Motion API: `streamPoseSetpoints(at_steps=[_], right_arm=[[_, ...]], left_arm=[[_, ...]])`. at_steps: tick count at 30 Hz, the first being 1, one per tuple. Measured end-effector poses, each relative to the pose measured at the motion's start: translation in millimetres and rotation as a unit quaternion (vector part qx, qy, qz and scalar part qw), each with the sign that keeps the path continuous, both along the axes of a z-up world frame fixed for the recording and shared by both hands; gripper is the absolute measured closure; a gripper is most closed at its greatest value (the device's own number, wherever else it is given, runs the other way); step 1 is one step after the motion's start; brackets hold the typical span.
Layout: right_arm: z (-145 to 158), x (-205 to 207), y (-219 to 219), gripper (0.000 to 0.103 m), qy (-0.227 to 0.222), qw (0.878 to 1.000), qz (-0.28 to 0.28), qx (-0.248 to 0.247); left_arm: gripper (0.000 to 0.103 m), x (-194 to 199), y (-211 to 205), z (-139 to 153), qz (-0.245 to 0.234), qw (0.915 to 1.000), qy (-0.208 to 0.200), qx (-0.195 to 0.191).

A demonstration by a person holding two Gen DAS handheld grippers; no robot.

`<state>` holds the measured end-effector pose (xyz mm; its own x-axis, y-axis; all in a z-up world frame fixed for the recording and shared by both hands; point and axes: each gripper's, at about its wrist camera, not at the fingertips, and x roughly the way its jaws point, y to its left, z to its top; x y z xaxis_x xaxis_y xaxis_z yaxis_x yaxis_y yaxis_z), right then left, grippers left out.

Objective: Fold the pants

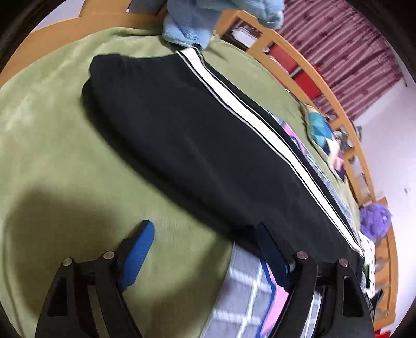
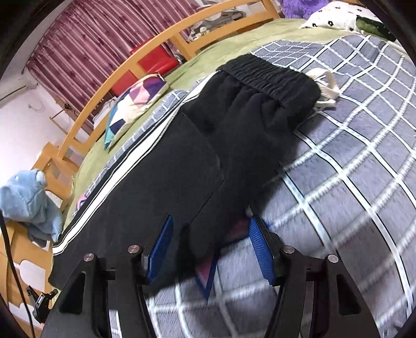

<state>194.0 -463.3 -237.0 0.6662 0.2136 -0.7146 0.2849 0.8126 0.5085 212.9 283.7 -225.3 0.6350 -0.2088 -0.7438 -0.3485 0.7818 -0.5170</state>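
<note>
Black pants (image 1: 195, 135) with a white side stripe (image 1: 260, 124) lie flat along the bed, one leg on the other. In the right wrist view the pants (image 2: 182, 169) run away from me to the elastic waistband (image 2: 270, 75), with a white drawstring (image 2: 327, 88) beside it. My left gripper (image 1: 205, 249) stands wide open over the green blanket, its right finger at the near edge of the pants. My right gripper (image 2: 210, 247) is open, and the near edge of the pants lies between its blue pads (image 2: 161, 247) without being pressed.
The pants rest partly on a green blanket (image 1: 52, 130) and partly on a grey checked quilt (image 2: 351, 169). A blue plush toy (image 1: 208, 18) sits at the leg end. A wooden bed rail (image 2: 130, 65), a colourful patterned bag (image 2: 135, 101) and a flowered pillow (image 2: 335, 15) lie beyond.
</note>
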Motion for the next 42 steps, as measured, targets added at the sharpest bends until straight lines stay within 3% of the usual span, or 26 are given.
streamPoseSetpoints(at_steps=[8, 9, 10, 11, 12, 13, 14, 17, 19, 22, 25, 28, 30, 32, 33, 35, 38, 40, 42], right_arm=[[-7, 58, -3, 0.036, 0.004, 1.000, 0.001, -0.014], [-8, 60, -4, 0.036, 0.003, 1.000, -0.004, -0.012], [-9, 65, -6, 0.037, 0.001, 1.000, -0.011, -0.005], [-10, 70, -8, 0.053, 0.002, 1.000, -0.021, 0.001], [-10, 75, -11, 0.078, 0.006, 0.999, -0.034, 0.002], [-10, 80, -14, 0.080, 0.007, 0.999, -0.035, 0.008], [-9, 82, -17, 0.086, 0.007, 0.999, -0.036, 0.018], [26, 76, -18, 0.090, -0.026, 0.998, -0.045, 0.018], [65, 69, -14, 0.091, -0.059, 0.998, -0.030, -0.010], [113, 47, -16, 0.091, -0.079, 0.996, -0.026, -0.041], [135, 4, -34, 0.090, -0.074, 0.995, -0.020, -0.070], [120, -46, -63, 0.087, -0.034, 0.997, -0.016, -0.069], [82, -75, -78, 0.081, 0.019, 0.999, -0.008, -0.045], [44, -91, -86, 0.079, 0.063, 0.998, 0.009, -0.022], [26, -101, -87, 0.071, 0.075, 0.997, 0.012, -0.016], [15, -123, -88, 0.054, 0.067, 0.998, 0.005, -0.011], [28, -152, -92, 0.049, 0.035, 0.999, -0.001, -0.012], [34, -162, -96, 0.039, 0.014, 1.000, -0.011, -0.018], [31, -161, -111, 0.028, -0.002, 0.999, -0.035, 0.000]], left_arm=[[0.027, 48, 27, -4, 0.075, 0.9971, -0.005, 0.016], [0.032, 52, 27, -3, 0.082, 0.9964, -0.004, 0.019], [0.048, 55, 29, -4, 0.095, 0.9952, 0.004, 0.025], [0.069, 58, 32, -5, 0.103, 0.9941, 0.015, 0.031], [0.079, 62, 35, -5, 0.105, 0.9933, 0.027, 0.039], [0.093, 63, 38, 0, 0.094, 0.9943, 0.027, 0.042], [0.093, 65, 38, 7, 0.086, 0.9951, 0.020, 0.044], [0.094, 58, 30, 52, 0.059, 0.9963, -0.003, 0.062], [0.094, 43, 19, 88, 0.035, 0.9971, -0.028, 0.061], [0.094, 0, -4, 121, 0.005, 0.9949, -0.038, 0.093], [0.093, -56, -18, 119, -0.028, 0.9948, -0.034, 0.092], [0.092, -87, -35, 86, -0.051, 0.9943, 0.007, 0.094], [0.091, -101, -47, 47, -0.058, 0.9892, 0.059, 0.120], [0.073, -109, -50, 23, -0.055, 0.9830, 0.086, 0.153], [0.067, -113, -48, 19, -0.045, 0.9814, 0.090, 0.163], [0.040, -124, -42, 28, -0.010, 0.9784, 0.106, 0.177], [0.032, -140, -36, 49, -0.002, 0.9792, 0.101, 0.176], [0.026, -148, -36, 62, 0.001, 0.9781, 0.091, 0.187], [0.025, -150, -39, 69, -0.001, 0.9775, 0.085, 0.193]])
